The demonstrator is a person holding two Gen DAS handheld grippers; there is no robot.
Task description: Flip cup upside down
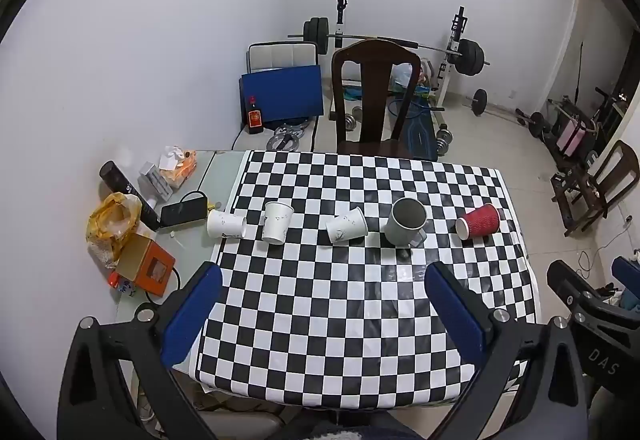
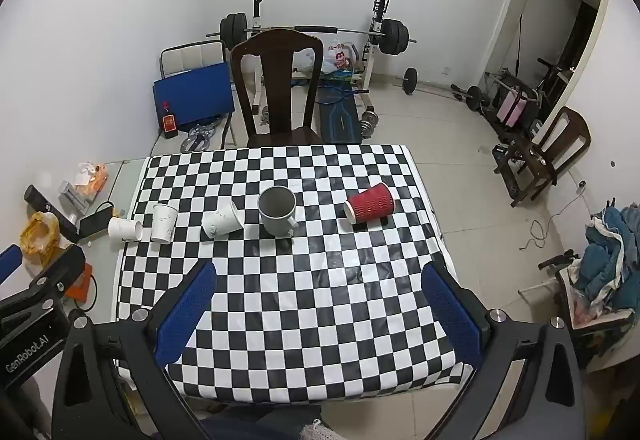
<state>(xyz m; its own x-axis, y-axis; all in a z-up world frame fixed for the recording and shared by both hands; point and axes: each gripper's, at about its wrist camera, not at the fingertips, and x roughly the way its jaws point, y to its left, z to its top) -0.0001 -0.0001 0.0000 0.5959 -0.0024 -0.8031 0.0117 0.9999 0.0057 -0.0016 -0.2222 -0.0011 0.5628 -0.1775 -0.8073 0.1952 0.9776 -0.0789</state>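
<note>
Several cups stand in a row on the checkered tablecloth (image 1: pixel 340 312). A red ribbed paper cup (image 1: pixel 479 220) (image 2: pixel 370 203) lies on its side at the right. A grey mug (image 1: pixel 405 227) (image 2: pixel 277 210) stands upright, mouth up. A white paper cup (image 1: pixel 346 226) (image 2: pixel 222 219) lies on its side. Another white cup (image 1: pixel 277 222) (image 2: pixel 163 222) stands upright, and a third (image 1: pixel 226 224) (image 2: pixel 125 228) lies at the left edge. My left gripper (image 1: pixel 323 290) and right gripper (image 2: pixel 320 288) are open and empty, above the near half of the table.
A dark wooden chair (image 1: pixel 376 95) stands at the table's far side. Clutter sits on the glass strip at the left: an orange box (image 1: pixel 146 268), a yellow bag (image 1: pixel 114 220), a black power bank (image 1: pixel 184 211), a dark bottle (image 1: pixel 128 191). Weights and a barbell rack (image 1: pixel 460 51) are behind.
</note>
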